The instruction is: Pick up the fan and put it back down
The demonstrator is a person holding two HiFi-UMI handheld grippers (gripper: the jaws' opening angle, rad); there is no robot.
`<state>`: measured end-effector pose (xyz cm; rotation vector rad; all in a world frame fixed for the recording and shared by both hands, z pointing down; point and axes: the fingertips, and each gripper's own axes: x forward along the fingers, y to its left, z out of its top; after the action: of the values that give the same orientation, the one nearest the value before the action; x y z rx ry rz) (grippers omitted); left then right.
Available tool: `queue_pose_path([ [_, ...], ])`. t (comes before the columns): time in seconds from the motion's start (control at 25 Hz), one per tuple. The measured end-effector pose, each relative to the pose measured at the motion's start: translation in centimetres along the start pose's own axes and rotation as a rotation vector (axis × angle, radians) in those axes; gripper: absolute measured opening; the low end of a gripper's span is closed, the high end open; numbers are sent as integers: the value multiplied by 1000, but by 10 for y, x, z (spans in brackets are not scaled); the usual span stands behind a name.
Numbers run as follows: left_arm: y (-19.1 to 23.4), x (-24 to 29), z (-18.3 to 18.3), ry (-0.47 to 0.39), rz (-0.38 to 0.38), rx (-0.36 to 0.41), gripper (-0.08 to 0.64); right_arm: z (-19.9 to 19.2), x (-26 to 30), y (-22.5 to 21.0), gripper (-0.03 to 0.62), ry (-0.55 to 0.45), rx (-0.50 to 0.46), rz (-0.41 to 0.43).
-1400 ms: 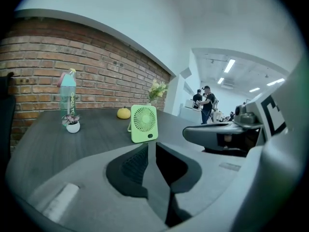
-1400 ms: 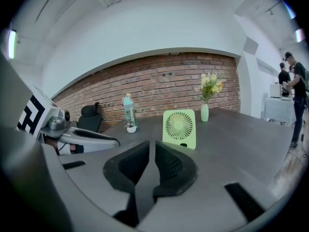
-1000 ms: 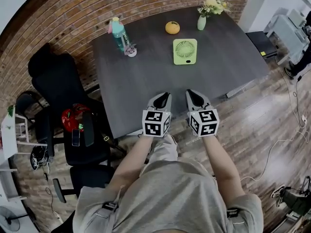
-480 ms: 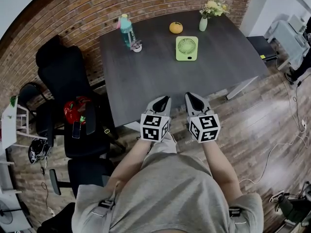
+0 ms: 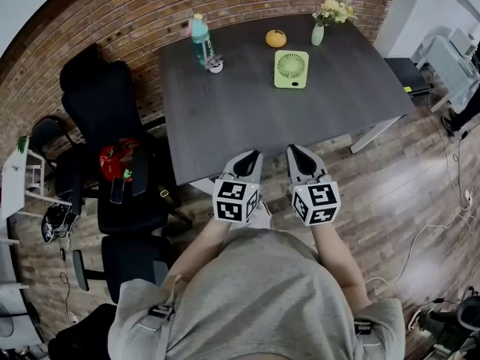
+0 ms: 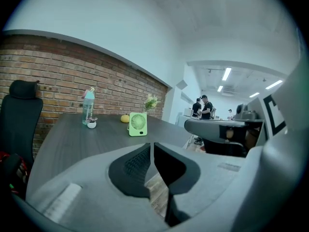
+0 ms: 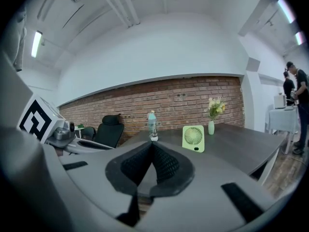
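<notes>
Left gripper (image 5: 252, 156) and right gripper (image 5: 295, 150) are being held side by side in front of the person's torso, both pointing towards the near edge of the dark table (image 5: 240, 126). In the left gripper view the jaws are lying drawn together with only a thin slit between them and nothing in it; in the right gripper view the jaws are pressing tip to tip, likewise empty. Neither gripper is touching any object.

Towards the far side of the table, well apart from both grippers, the green fan (image 5: 291, 69) is standing upright with its round grille facing the person. Behind it an orange fruit (image 5: 276, 38) is resting on the tabletop, and to its right a pale vase of flowers (image 5: 319, 33) is standing near the far corner. To the left of the fan a teal bottle (image 5: 199, 40) is standing with a small white pot (image 5: 216, 67) just beside it. A black office chair (image 5: 101, 103) is sitting against the brick wall (image 5: 135, 10) to the left of the table
</notes>
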<state>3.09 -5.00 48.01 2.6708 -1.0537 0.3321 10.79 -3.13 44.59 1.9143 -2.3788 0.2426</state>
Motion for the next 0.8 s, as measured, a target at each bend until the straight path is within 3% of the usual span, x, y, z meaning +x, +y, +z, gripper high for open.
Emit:
queue_pose_path([
  [0.8,4,1,-1,5,-18,-15,35,-1,2,0,2,-2,22,6],
])
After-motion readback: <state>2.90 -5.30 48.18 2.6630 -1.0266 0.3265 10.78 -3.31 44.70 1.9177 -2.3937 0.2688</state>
